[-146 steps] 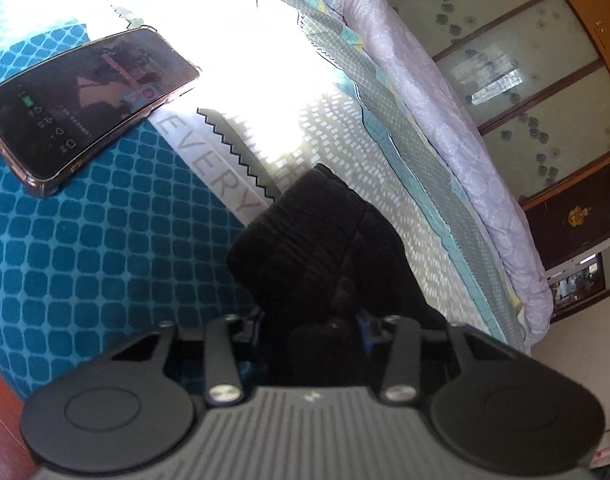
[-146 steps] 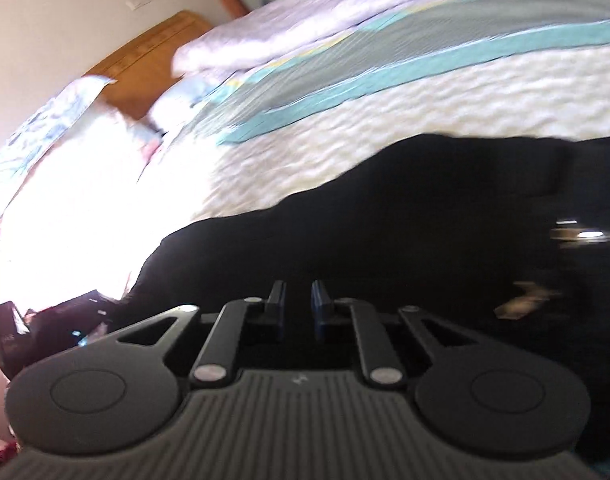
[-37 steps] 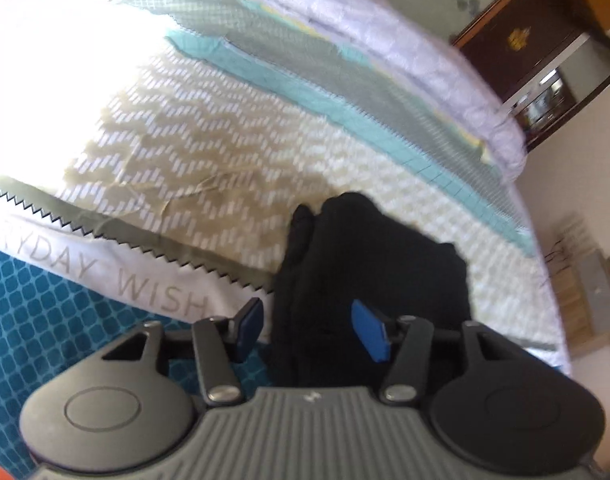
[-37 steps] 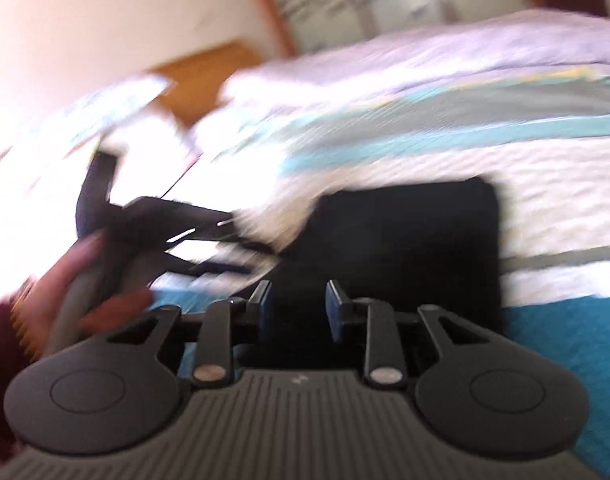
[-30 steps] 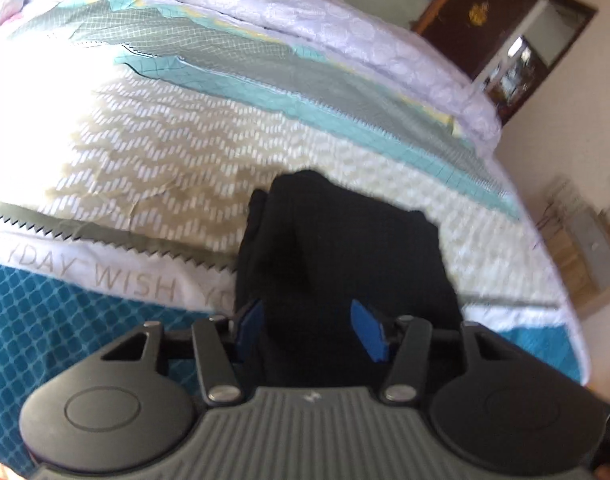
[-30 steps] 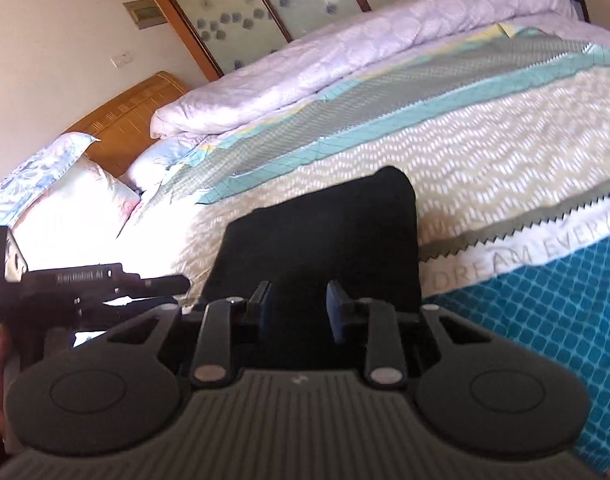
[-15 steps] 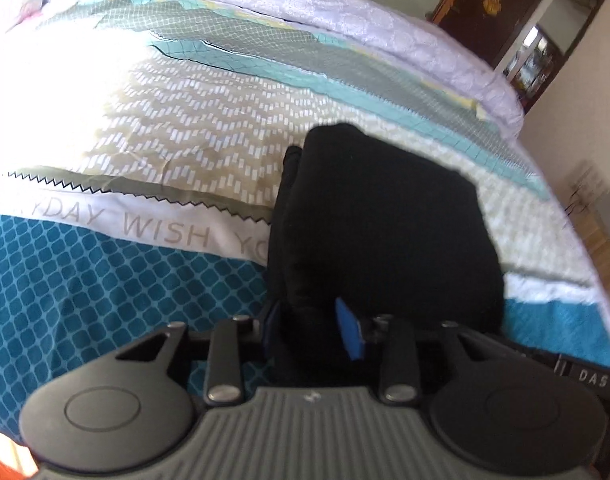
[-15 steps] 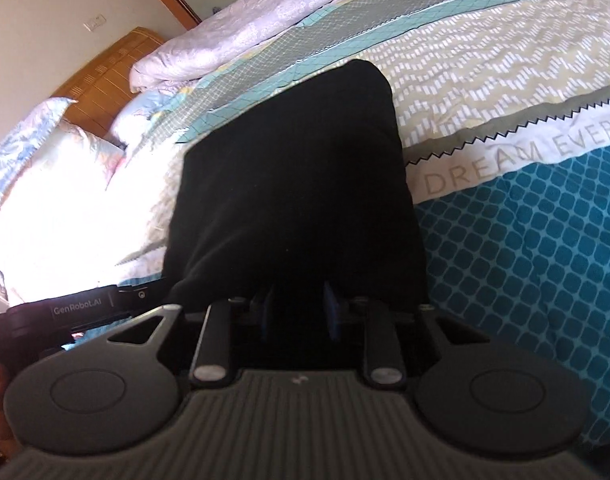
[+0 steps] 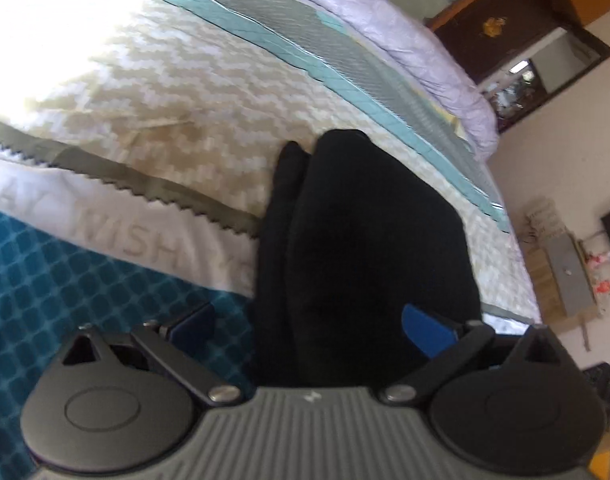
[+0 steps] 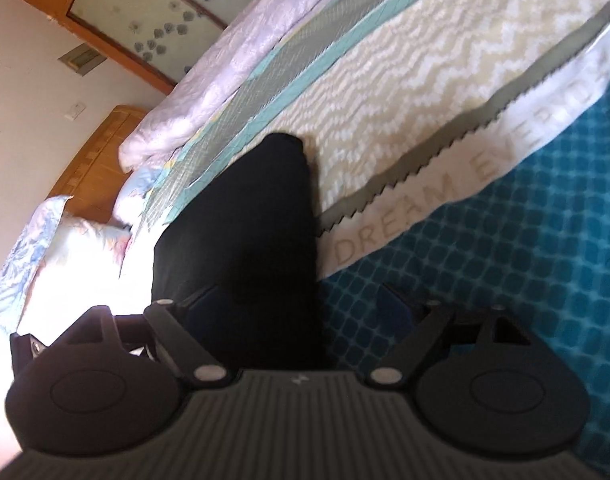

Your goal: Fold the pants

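Black pants [image 9: 369, 248], folded into a compact stack, lying on the bed [image 9: 177, 92] across the zigzag-patterned cream band and the lettered white strip, near edge reaching the teal checked part of the cover. Left hand-held gripper [image 9: 309, 326] released, jaws just swung wide: left blue pad over the teal cover, right blue pad over the near right part of the stack, cloth between them but not pressed. Right hand-held gripper [image 10: 301, 308] likewise released after just opening, left finger over the dark fabric, right finger over the teal cover, the stack's right edge running between. Lilac quilt [image 10: 225, 68] rolled along the far side of the bed; wooden headboard [image 10: 93, 152] and pillows at far left in the right wrist view.
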